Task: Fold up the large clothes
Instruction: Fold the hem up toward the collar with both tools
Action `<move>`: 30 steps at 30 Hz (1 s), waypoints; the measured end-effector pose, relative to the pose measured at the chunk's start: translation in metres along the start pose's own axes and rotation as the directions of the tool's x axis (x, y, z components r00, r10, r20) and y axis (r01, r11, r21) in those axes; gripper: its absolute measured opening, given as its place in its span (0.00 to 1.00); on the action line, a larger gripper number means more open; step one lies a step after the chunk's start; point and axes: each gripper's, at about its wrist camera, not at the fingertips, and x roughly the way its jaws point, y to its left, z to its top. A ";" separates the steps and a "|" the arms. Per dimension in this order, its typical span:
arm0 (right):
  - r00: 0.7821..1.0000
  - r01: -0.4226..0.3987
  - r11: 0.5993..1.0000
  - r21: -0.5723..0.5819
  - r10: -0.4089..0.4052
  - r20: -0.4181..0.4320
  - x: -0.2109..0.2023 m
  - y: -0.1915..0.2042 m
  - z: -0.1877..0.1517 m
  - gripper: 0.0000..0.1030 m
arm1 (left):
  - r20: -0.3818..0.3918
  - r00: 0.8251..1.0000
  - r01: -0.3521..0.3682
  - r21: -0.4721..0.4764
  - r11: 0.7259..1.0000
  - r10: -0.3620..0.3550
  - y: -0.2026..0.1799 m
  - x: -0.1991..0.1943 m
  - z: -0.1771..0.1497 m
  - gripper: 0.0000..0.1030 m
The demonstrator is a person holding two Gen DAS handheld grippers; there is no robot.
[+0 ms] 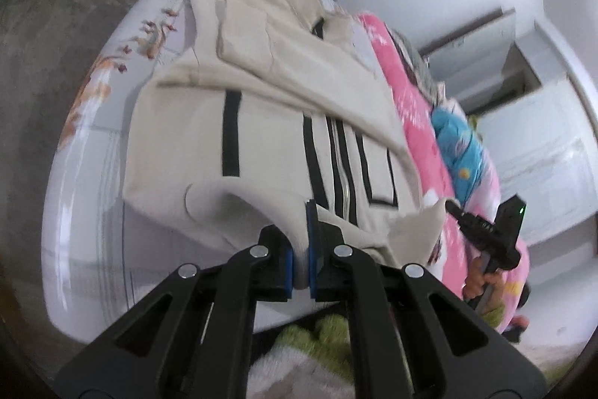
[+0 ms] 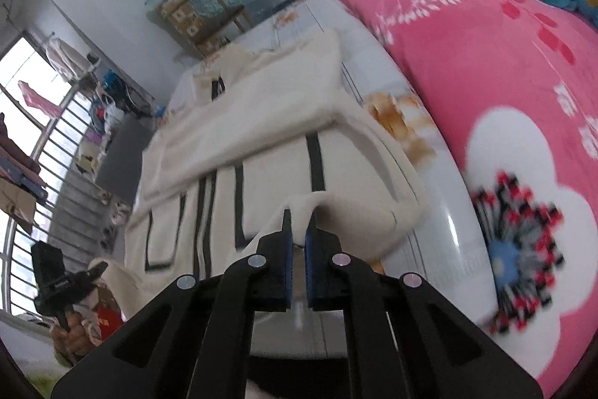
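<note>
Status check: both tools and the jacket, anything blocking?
Left tool shut on jacket hem. Right tool shut on hem too. Jacket flat on bed, sleeves folded in. Pink blanket alongside, not blocking.

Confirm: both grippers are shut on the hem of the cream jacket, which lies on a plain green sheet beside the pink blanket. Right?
Not quite. The sheet under the cream jacket is white with orange flowers, not plain green; the right wrist view shows it. The rest holds: left gripper and right gripper are shut on its hem, beside the pink blanket.
</note>
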 end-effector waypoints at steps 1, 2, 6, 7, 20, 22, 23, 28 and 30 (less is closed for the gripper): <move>1.000 -0.008 1.000 0.003 0.007 0.008 0.007 0.000 0.008 0.05 | 0.016 1.000 0.008 -0.024 1.000 -0.007 0.004 0.001 0.007 0.05; 1.000 -0.014 1.000 0.005 0.014 0.011 0.012 0.000 0.014 0.05 | 0.030 0.999 0.015 -0.044 0.999 -0.014 0.008 0.002 0.012 0.05; 0.999 -0.033 0.999 0.030 0.032 0.010 0.038 -0.003 0.041 0.05 | 0.073 0.997 0.017 -0.109 0.994 -0.009 0.025 0.008 0.033 0.05; 0.999 -0.034 0.999 0.035 0.034 0.009 0.044 -0.005 0.047 0.05 | 0.077 0.997 0.014 -0.118 0.993 -0.005 0.028 0.010 0.036 0.05; 0.999 -0.030 0.988 0.152 0.034 -0.024 0.104 -0.035 0.076 0.05 | 0.052 0.999 0.007 -0.221 0.975 0.005 0.059 0.043 0.076 0.05; 0.999 -0.018 0.987 0.162 0.024 -0.037 0.110 -0.038 0.075 0.05 | 0.044 0.999 0.000 -0.233 0.972 0.011 0.062 0.048 0.080 0.07; 0.999 -0.009 0.987 0.158 0.017 -0.050 0.114 -0.039 0.074 0.05 | 0.044 0.999 -0.007 -0.239 0.971 0.018 0.064 0.049 0.081 0.09; 0.998 0.055 0.996 0.073 -0.058 0.037 0.088 -0.029 0.073 0.36 | 0.183 0.982 -0.014 -0.203 0.979 0.053 0.062 0.019 0.081 0.45; 0.992 0.092 0.994 0.057 -0.096 0.077 0.074 -0.030 0.074 0.43 | 0.205 0.976 -0.040 -0.189 0.981 0.079 0.061 0.008 0.078 0.48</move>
